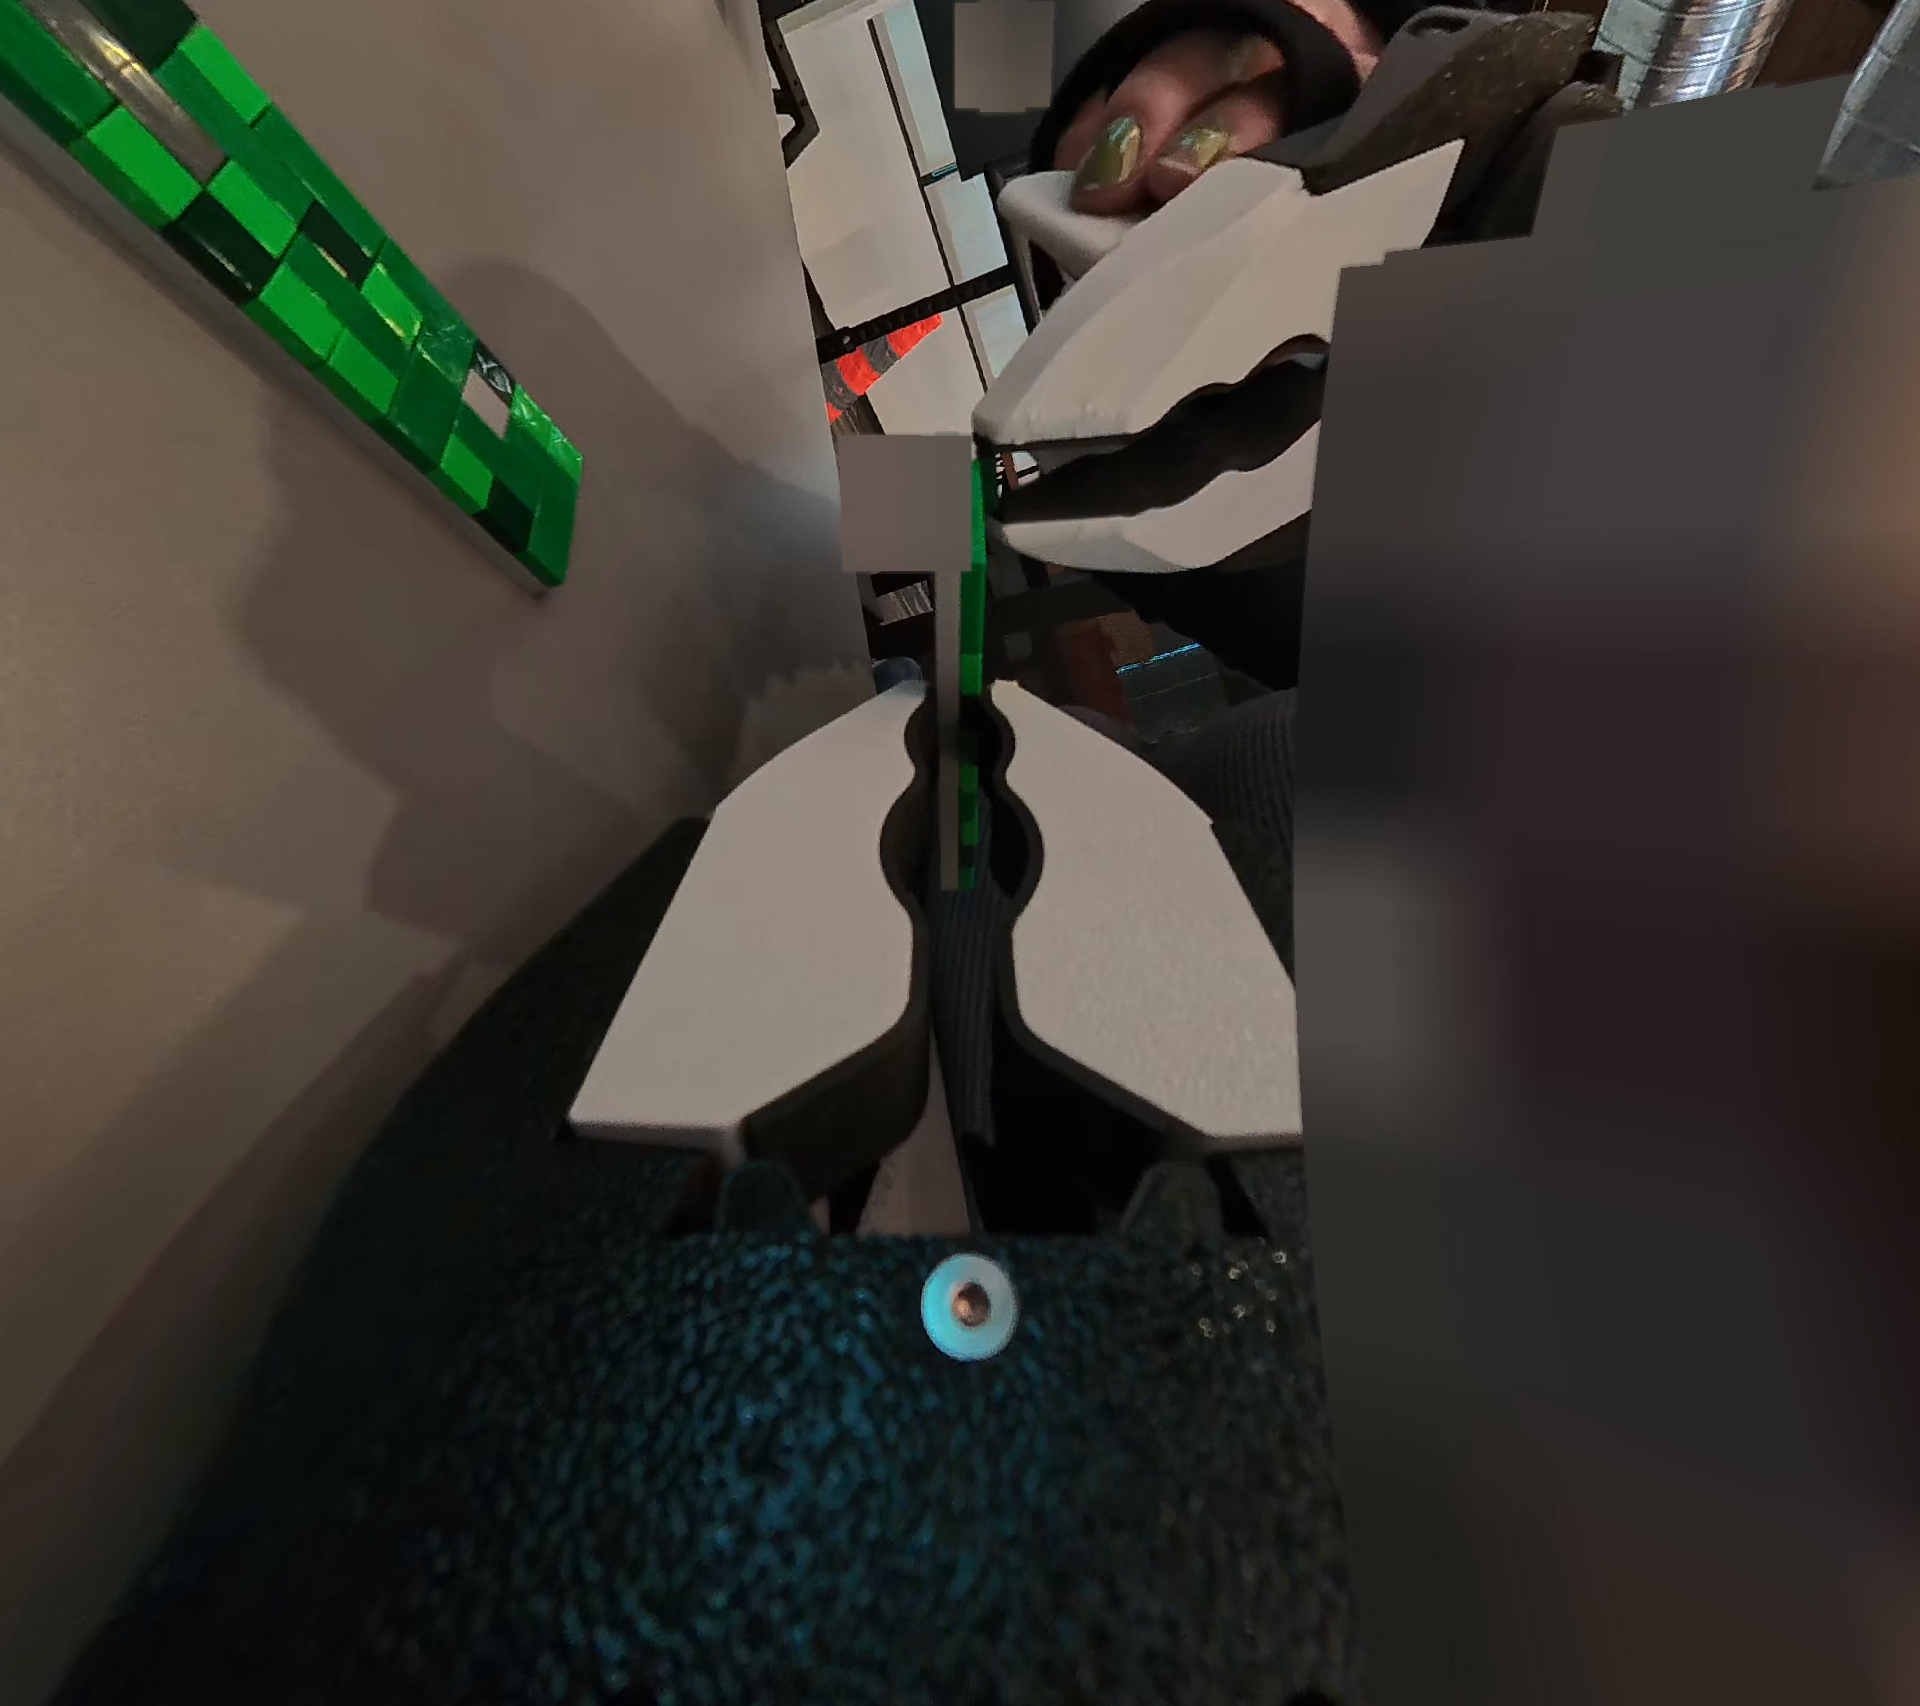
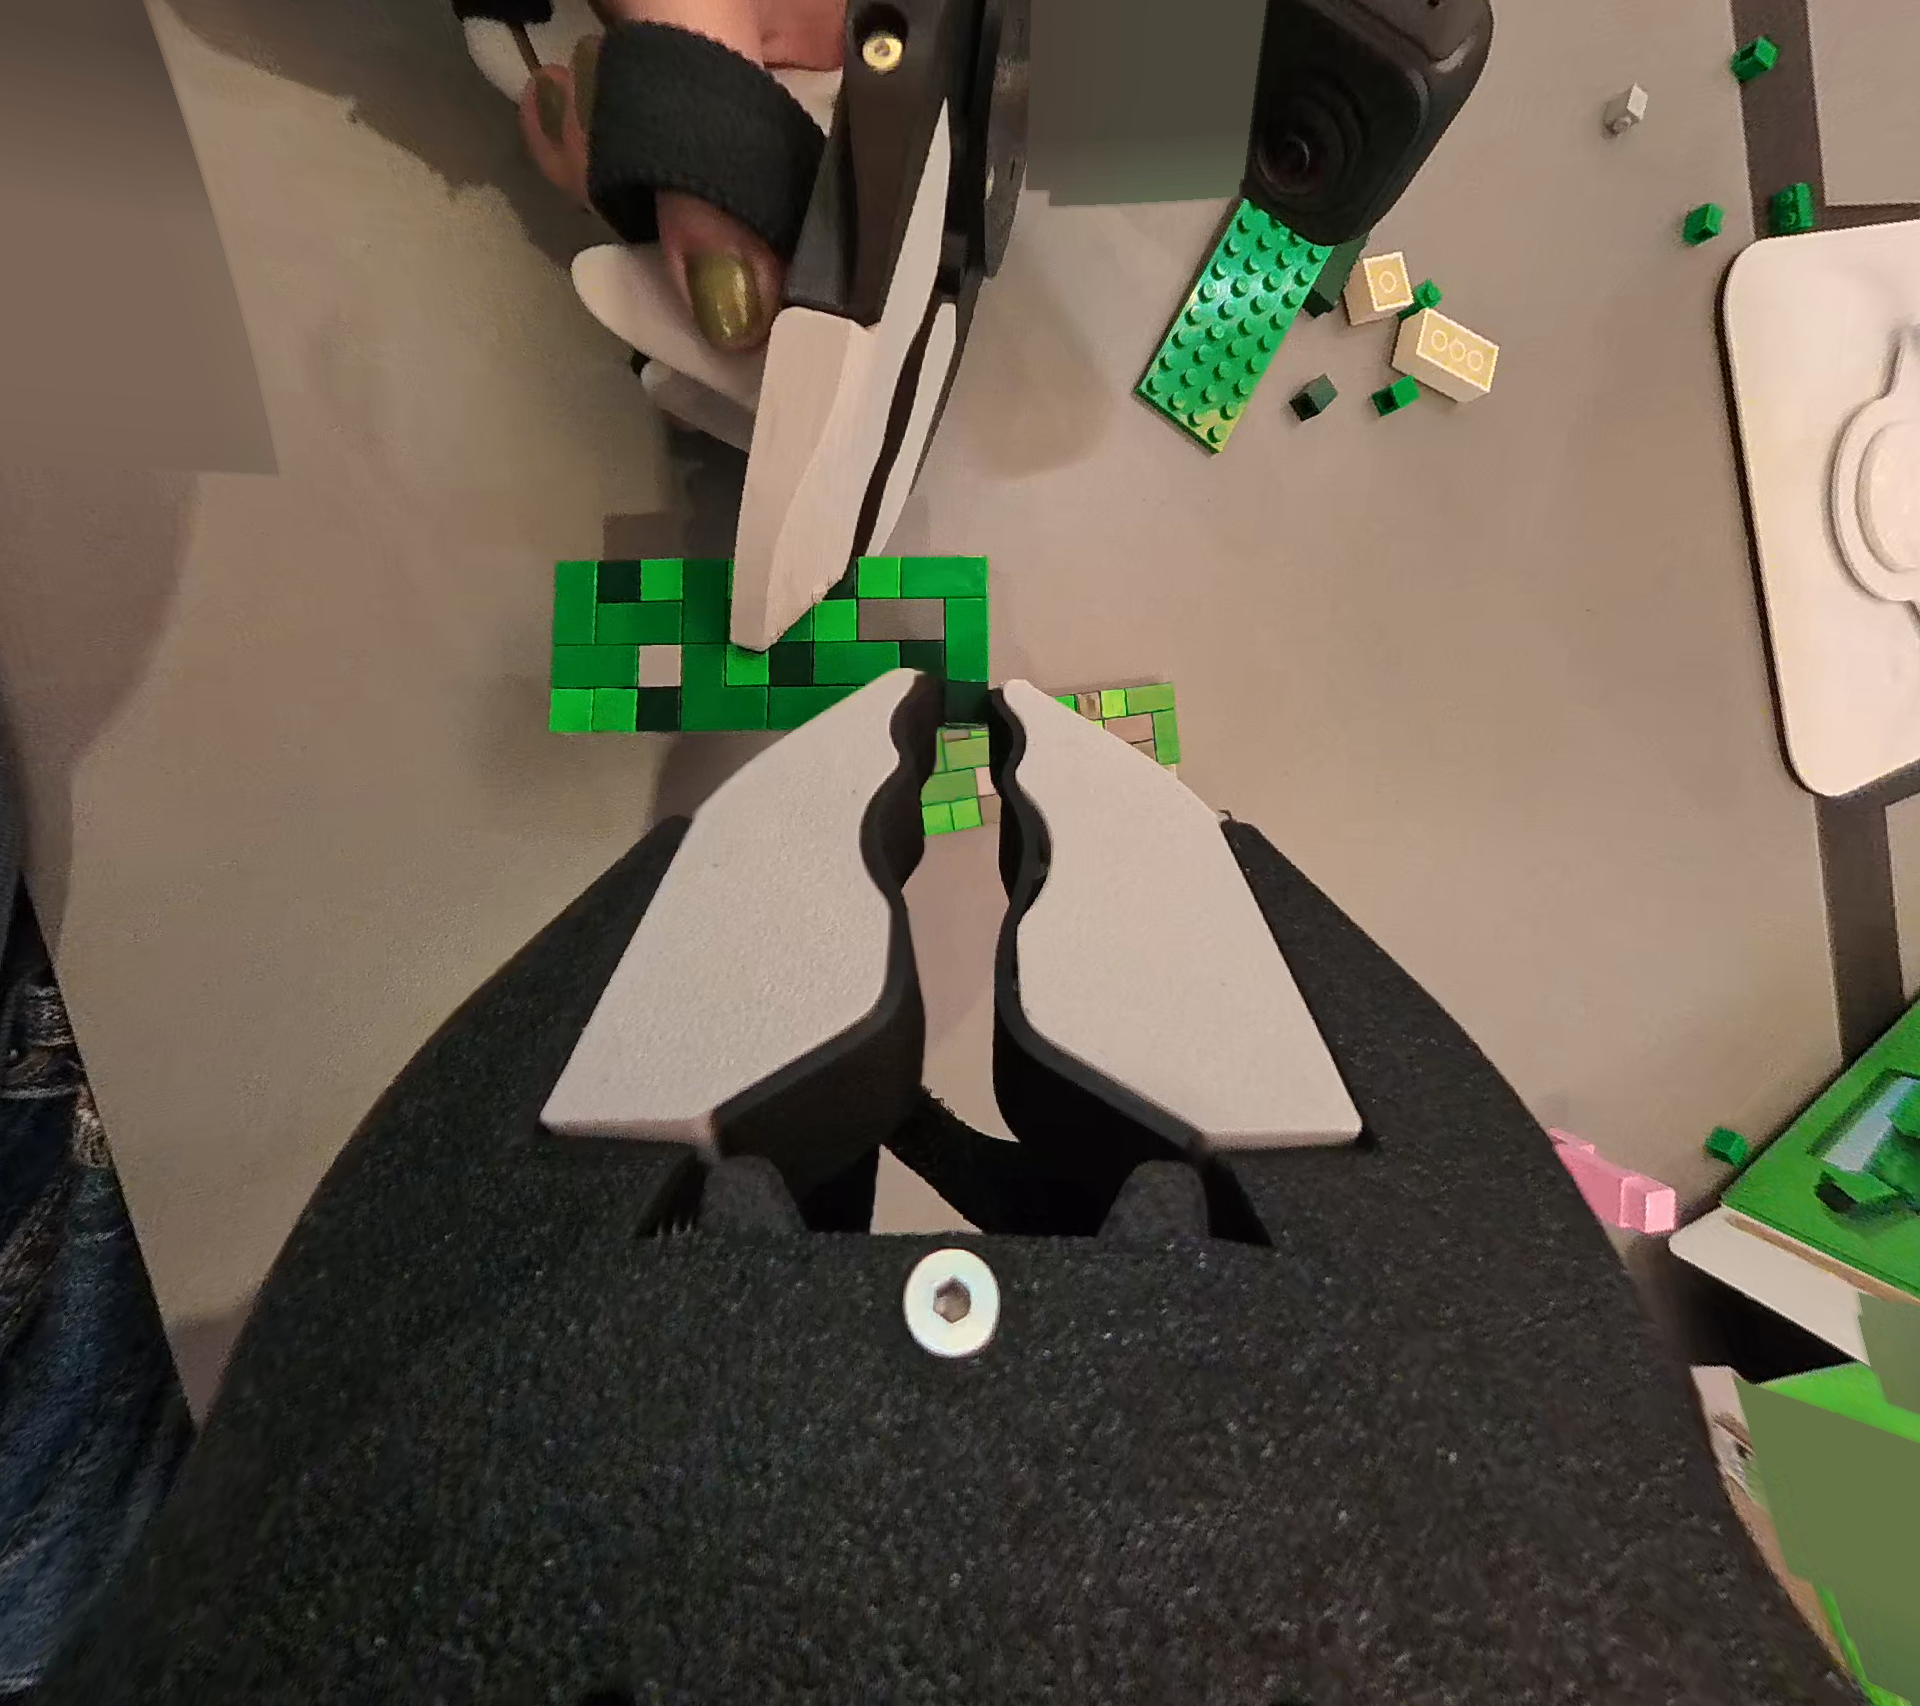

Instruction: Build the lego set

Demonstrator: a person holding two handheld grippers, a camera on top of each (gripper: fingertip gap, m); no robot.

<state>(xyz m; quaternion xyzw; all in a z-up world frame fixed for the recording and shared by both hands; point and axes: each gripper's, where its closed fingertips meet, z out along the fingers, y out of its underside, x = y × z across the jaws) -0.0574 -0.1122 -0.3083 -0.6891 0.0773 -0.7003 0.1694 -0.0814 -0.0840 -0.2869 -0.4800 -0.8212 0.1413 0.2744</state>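
Two flat panels tiled in green squares show: one (image 2: pixel 665 669) held up edge-on between both claws, one (image 2: pixel 1127 721) lying on the grey bench (image 2: pixel 1455 617). The left claw (image 1: pixel 961 700) clamps its edge; the right claw (image 2: pixel 961 692) pinches its corner, pointing down.

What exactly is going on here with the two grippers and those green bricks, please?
A person holds a gripper in each hand above a grey table. The left gripper is clamped on the edge of a flat panel of green tiles, held up off the table. The right gripper has a small dark green piece between its fingertips at the panel's corner. Loose bricks and a studded green plate lie nearby.
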